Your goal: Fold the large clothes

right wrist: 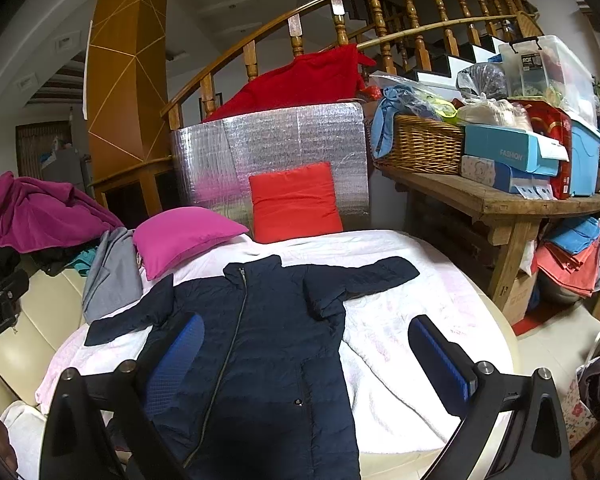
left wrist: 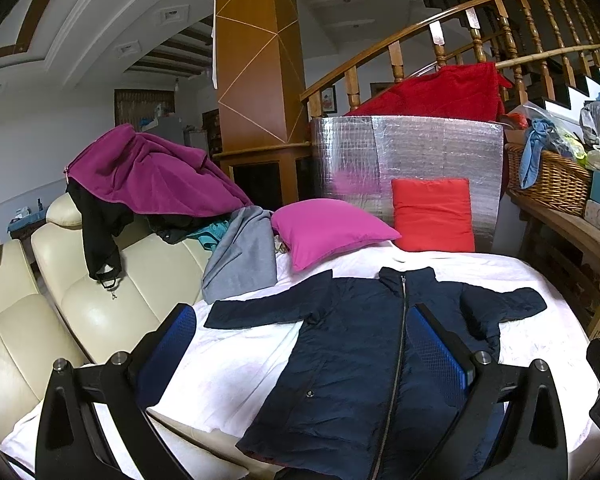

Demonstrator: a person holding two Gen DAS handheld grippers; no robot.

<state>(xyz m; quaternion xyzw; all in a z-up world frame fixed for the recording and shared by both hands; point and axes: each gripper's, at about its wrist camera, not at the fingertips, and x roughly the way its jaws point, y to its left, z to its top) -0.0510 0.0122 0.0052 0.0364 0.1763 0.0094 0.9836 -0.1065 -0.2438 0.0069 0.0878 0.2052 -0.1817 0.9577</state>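
Observation:
A long dark navy zip coat [left wrist: 352, 352] lies flat and face up on a white sheet [left wrist: 228, 376], zipped, both sleeves spread out sideways. It also shows in the right wrist view [right wrist: 268, 344]. My left gripper [left wrist: 300, 344] is open and empty, hovering above the coat's lower left half. My right gripper [right wrist: 306, 356] is open and empty above the coat's lower right side and the white sheet [right wrist: 400, 360]. Neither gripper touches the cloth.
A magenta pillow [left wrist: 328, 228] and a red cushion [left wrist: 432, 214] lie past the collar against a silver foil panel [left wrist: 412, 152]. A grey garment [left wrist: 242, 256] and a purple one [left wrist: 152, 172] drape over a cream sofa [left wrist: 100, 308] at the left. A cluttered wooden table [right wrist: 496, 200] stands at the right.

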